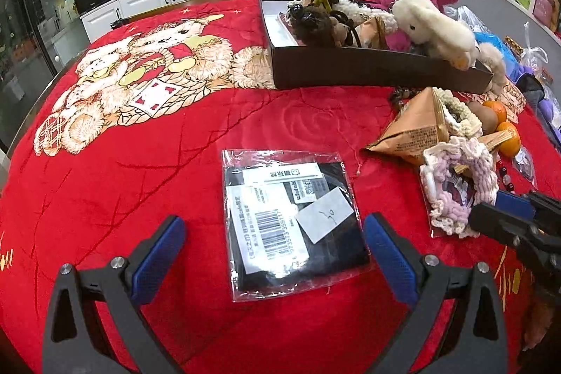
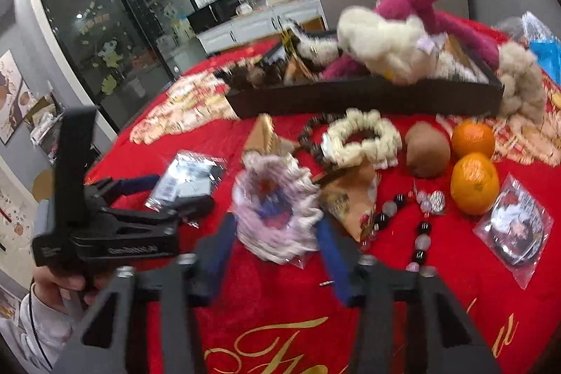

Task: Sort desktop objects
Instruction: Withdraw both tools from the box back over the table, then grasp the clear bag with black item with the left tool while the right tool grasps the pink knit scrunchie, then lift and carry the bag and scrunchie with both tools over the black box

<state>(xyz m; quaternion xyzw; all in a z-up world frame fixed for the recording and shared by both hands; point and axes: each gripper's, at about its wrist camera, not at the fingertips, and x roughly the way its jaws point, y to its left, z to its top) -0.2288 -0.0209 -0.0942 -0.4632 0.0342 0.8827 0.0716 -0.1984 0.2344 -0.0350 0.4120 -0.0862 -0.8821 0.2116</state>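
Your left tongs (image 1: 273, 235) gape around the flat plastic packet (image 1: 292, 219), right tongs (image 2: 277, 233) gape around the bagged pink scrunchie (image 2: 277, 212); slick film may slip or snag the red cloth (image 1: 140, 181).

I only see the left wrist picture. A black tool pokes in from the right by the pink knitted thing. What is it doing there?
Observer: That is the right gripper. Its jaws stand open on either side of the pink scrunchie, not closed on it.
Operator: What lies to the right of it?
Observer: A string of dark and clear beads on the red cloth, just left of an orange.
Operator: Anything past the orange?
Observer: A clear packet with something dark and round inside.
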